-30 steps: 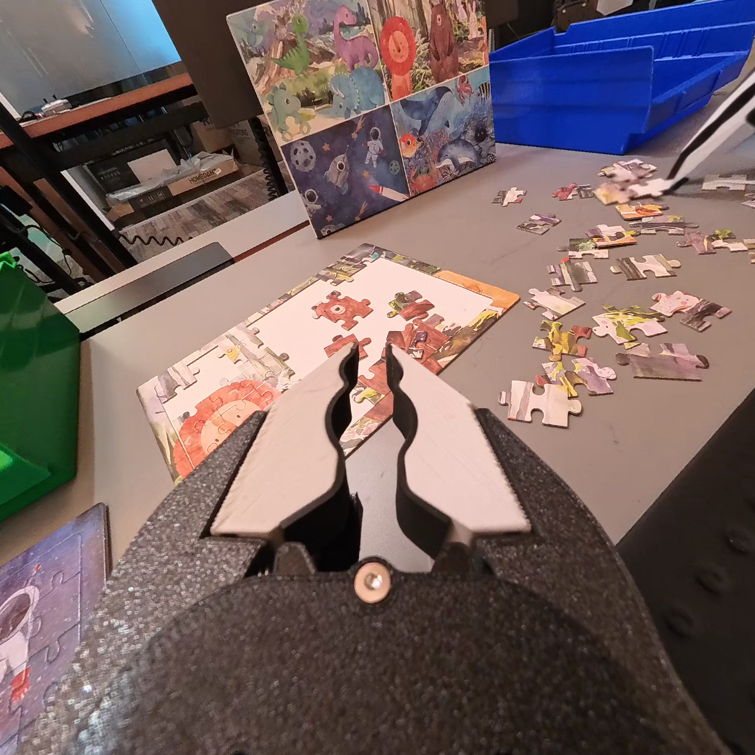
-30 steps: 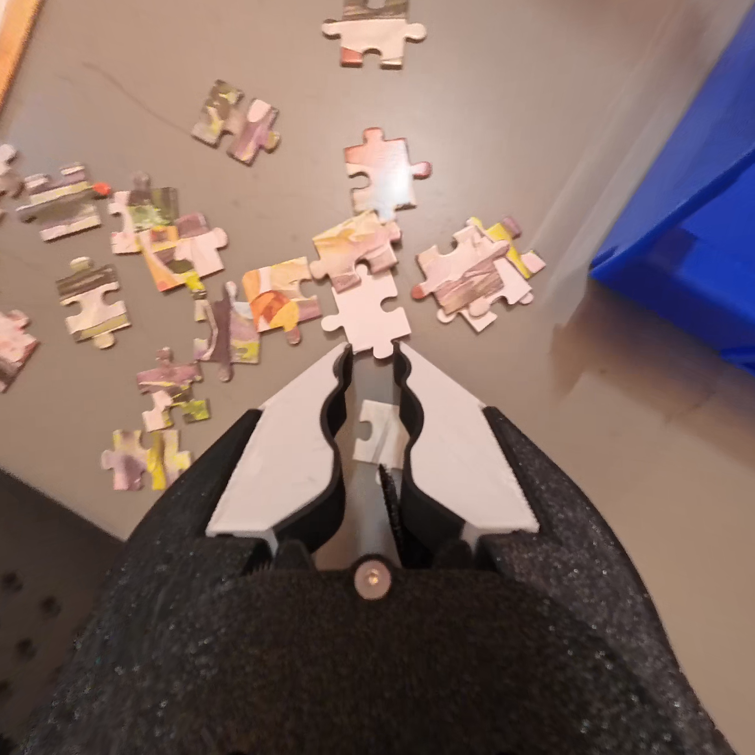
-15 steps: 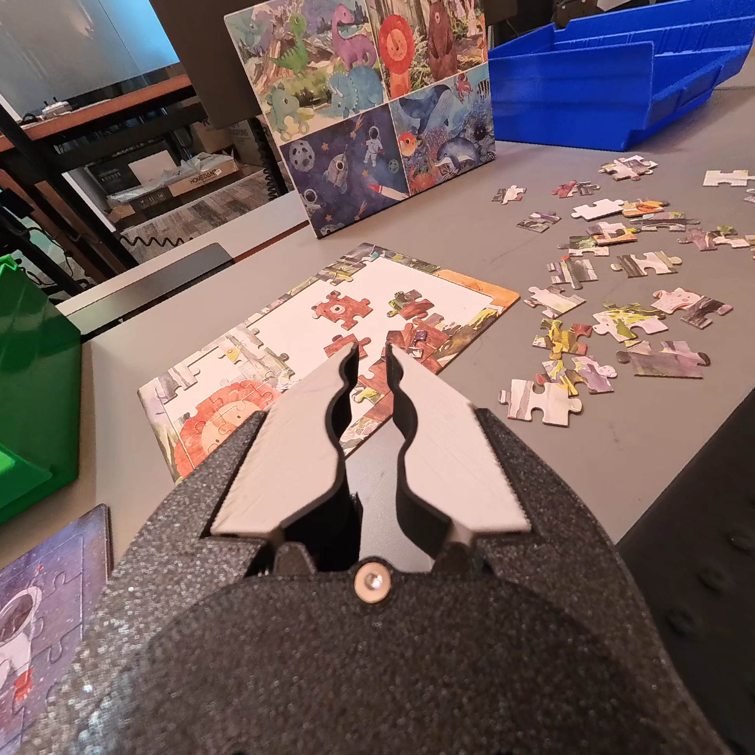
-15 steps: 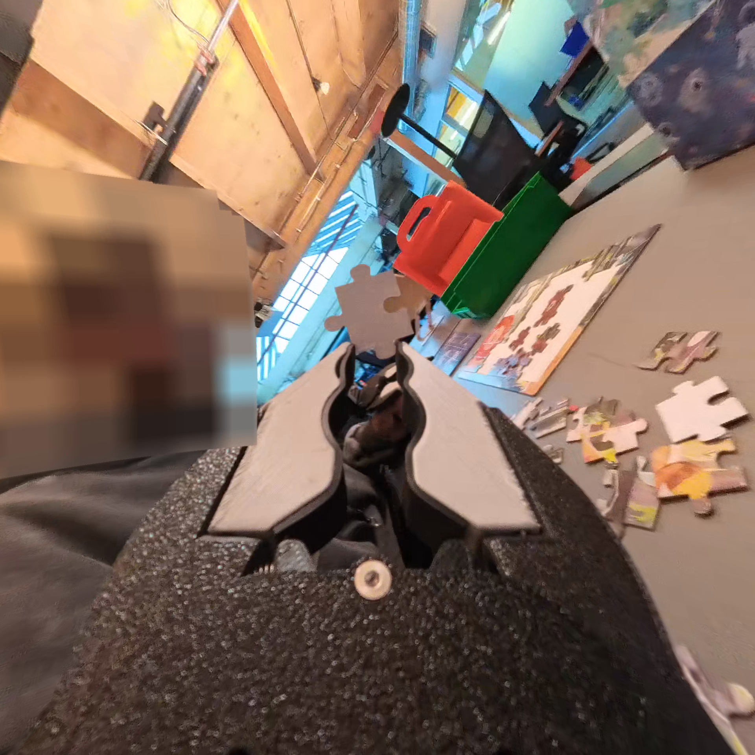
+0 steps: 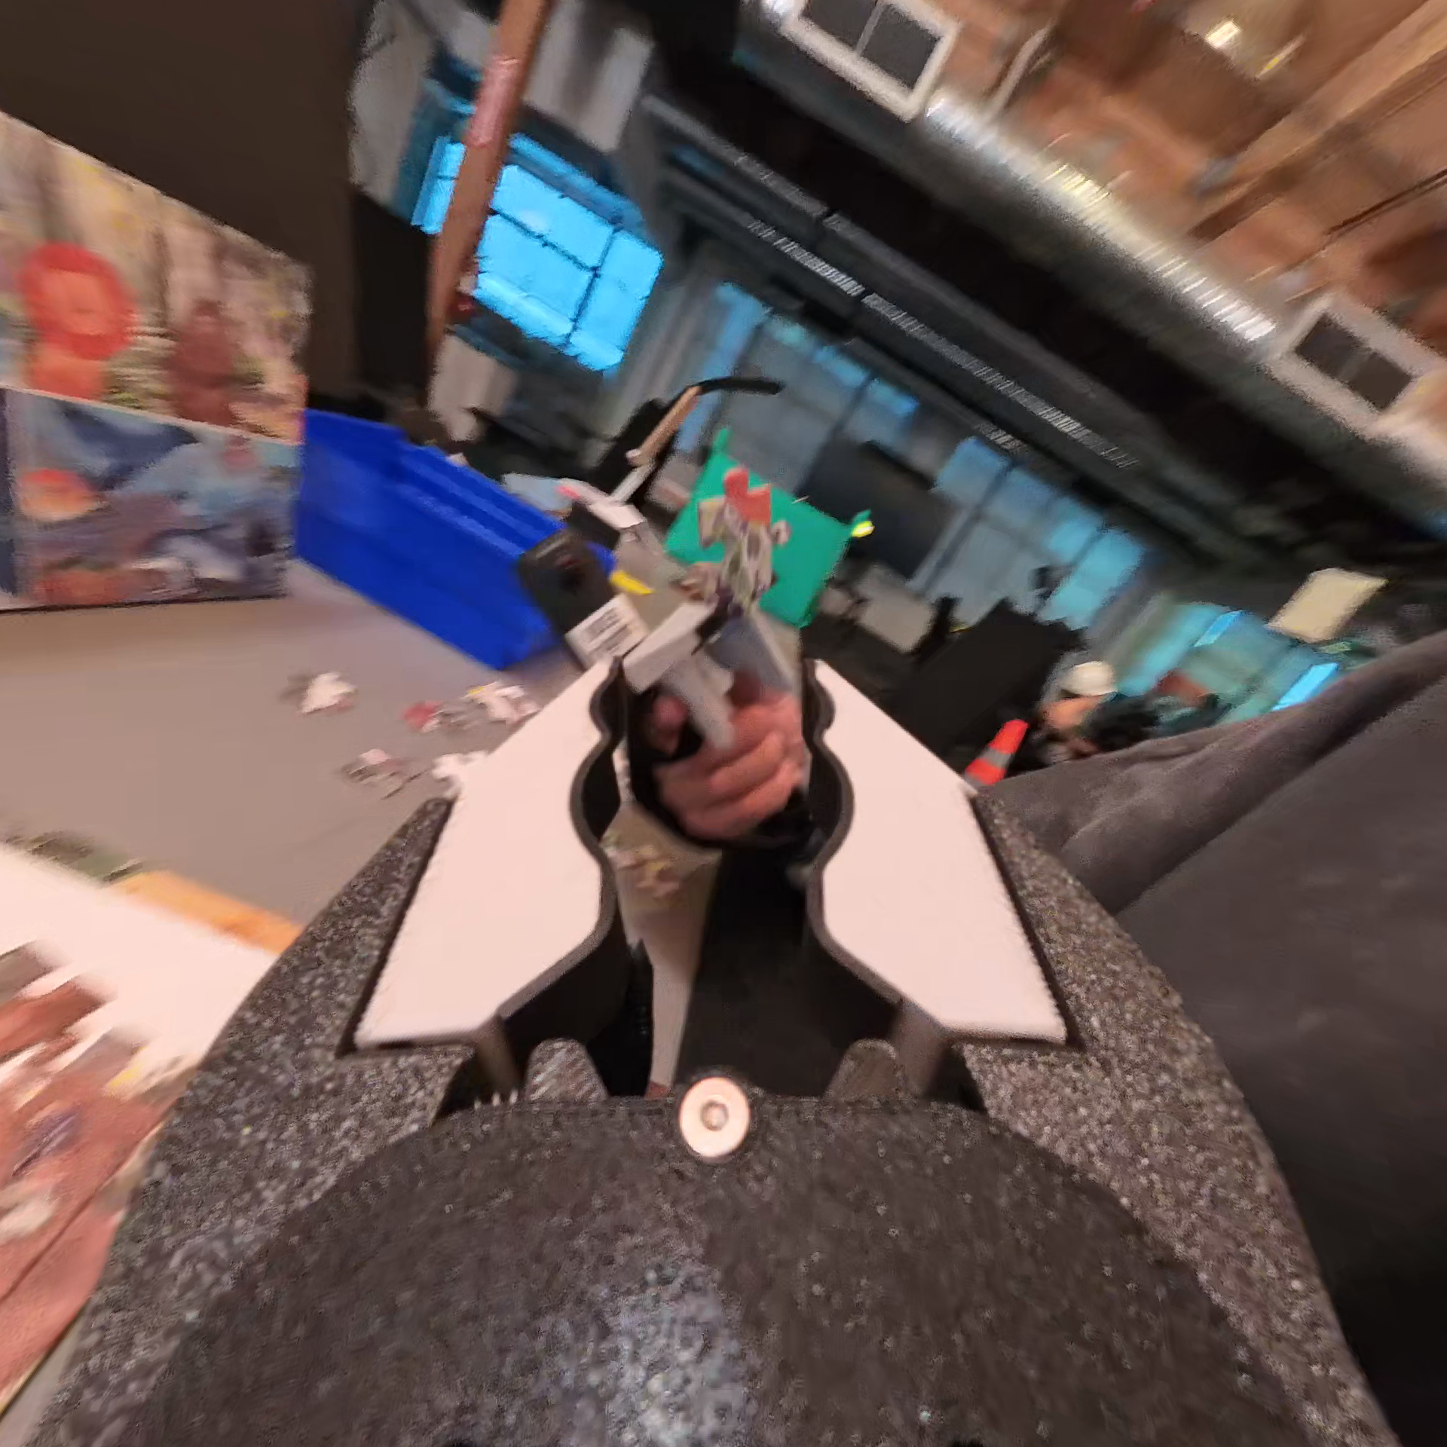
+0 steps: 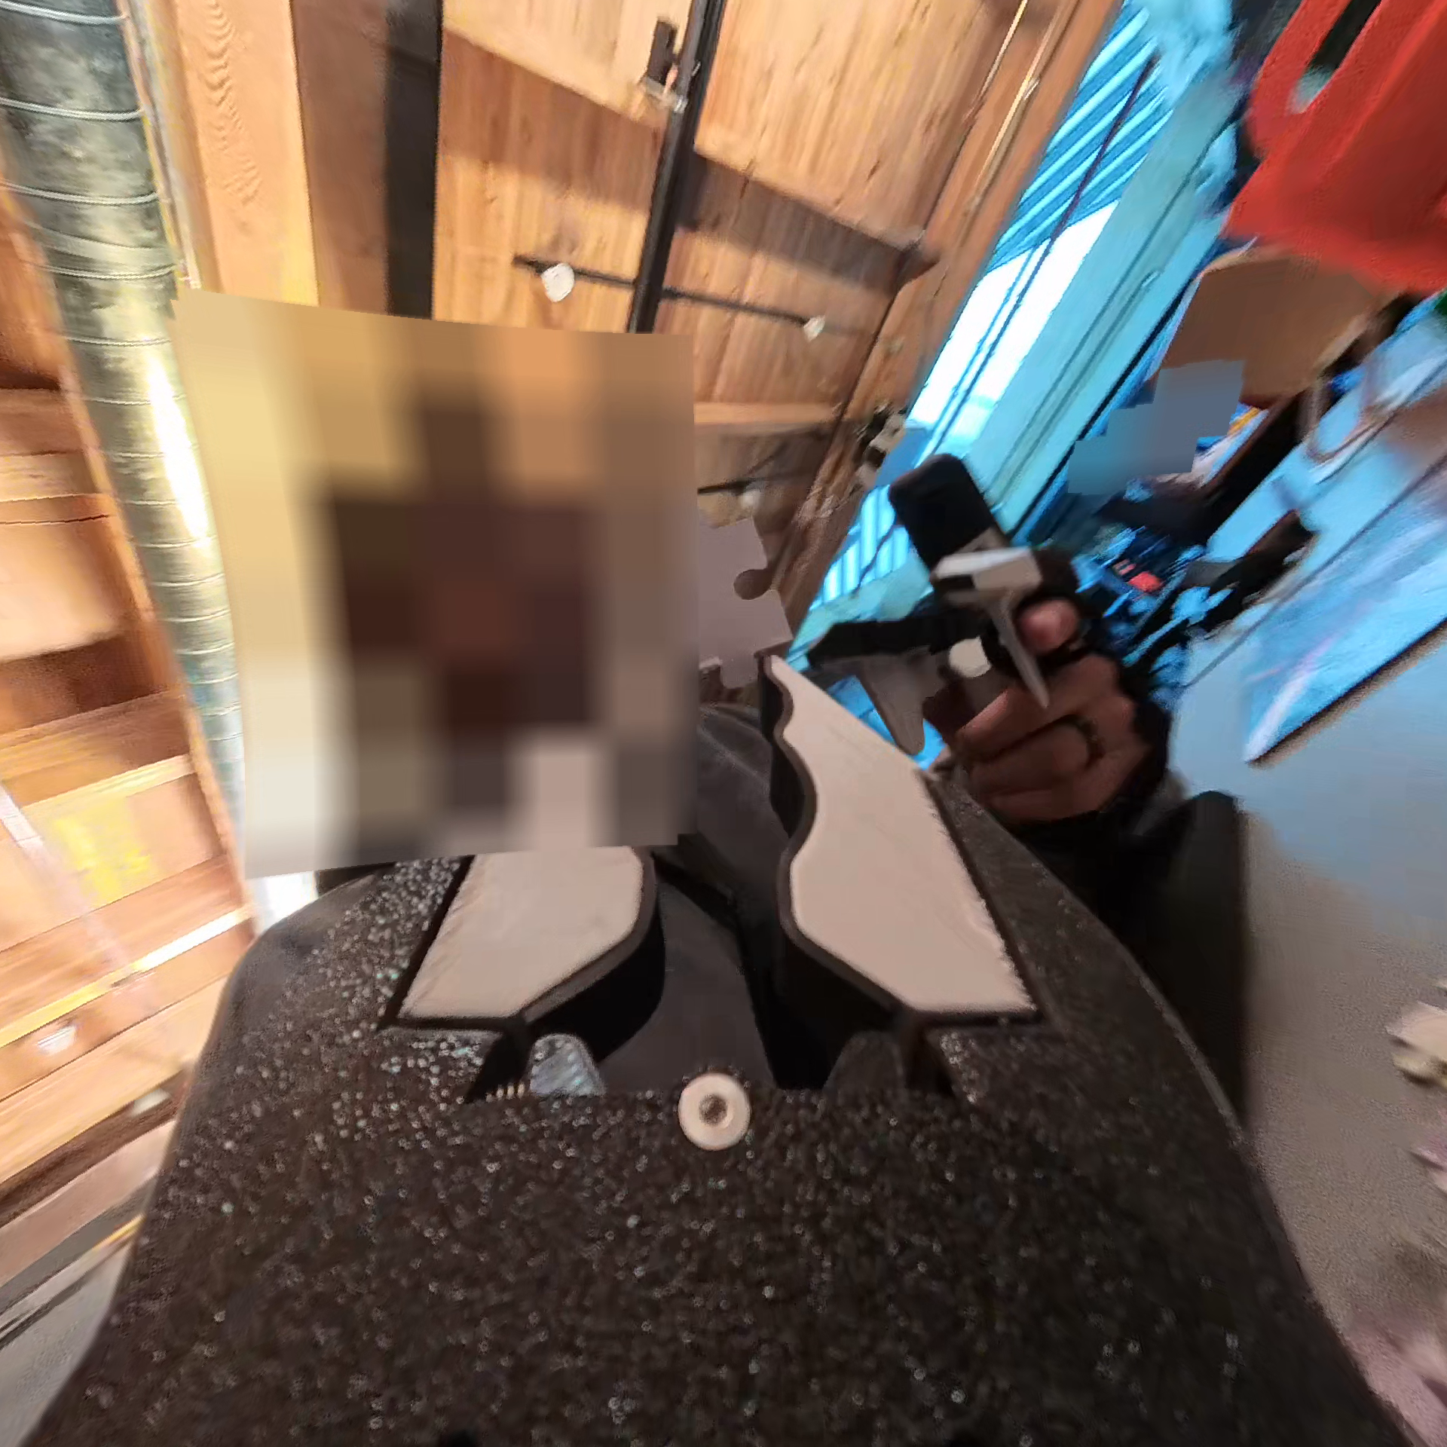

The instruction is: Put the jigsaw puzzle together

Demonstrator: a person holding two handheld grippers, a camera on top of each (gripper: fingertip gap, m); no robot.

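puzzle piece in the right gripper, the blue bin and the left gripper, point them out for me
puzzle piece (image 5: 740, 560): left wrist view, on its printed face, held up by the far gripper.
blue bin (image 5: 407, 517): left wrist view, on its front wall.
left gripper (image 5: 709, 689): left wrist view, midway between its two fingertips.

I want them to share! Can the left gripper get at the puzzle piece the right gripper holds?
Probably yes. The left gripper is open and points at the puzzle piece, held by the right gripper with only air between.

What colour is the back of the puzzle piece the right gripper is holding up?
Plain grey, seen best in the right wrist view: puzzle piece in right gripper.
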